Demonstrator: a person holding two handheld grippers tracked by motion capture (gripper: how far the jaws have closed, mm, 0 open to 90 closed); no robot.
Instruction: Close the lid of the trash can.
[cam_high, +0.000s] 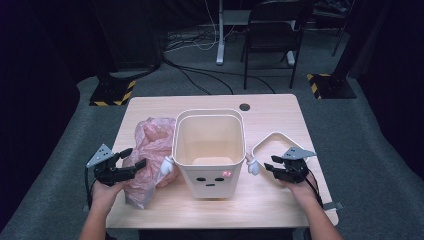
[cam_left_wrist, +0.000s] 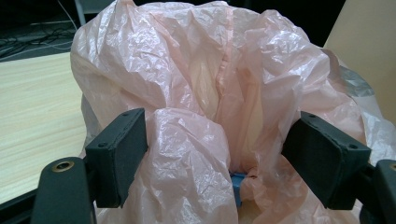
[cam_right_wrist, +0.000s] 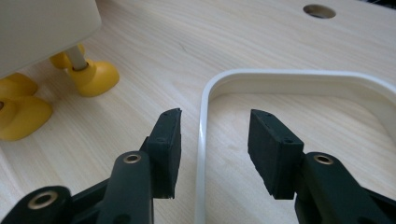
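The work in hand looks like fitting a liner into the white bin (cam_high: 208, 152): a pink plastic bag (cam_high: 148, 155) lies crumpled on the table (cam_high: 280, 200) left of the bin, and a white retaining ring (cam_high: 274, 141) lies flat on the right of it. I judge that this is the step of picking up, with each gripper set at its own piece and nothing lifted yet.

The right gripper (cam_right_wrist: 214, 140) has its jaws spread to a middle width, and the left side of the ring (cam_right_wrist: 202, 154) runs up between them. The left pad is just beside the rim, the right pad stands apart from it over the wood inside the ring; neither presses on the rim. The yellow feet (cam_right_wrist: 91, 77) of the bin are to the upper left of these jaws. To take the ring, the jaws must close on this thin rim squarely, otherwise it can slip or tip.

The left gripper (cam_left_wrist: 219, 149) has its jaws spread wide, and a fold of the bag (cam_left_wrist: 201, 93) bulges between them. The film touches the left pad, but I cannot tell that it is pinched. The next move there needs a firm closing on a good bunch of film.
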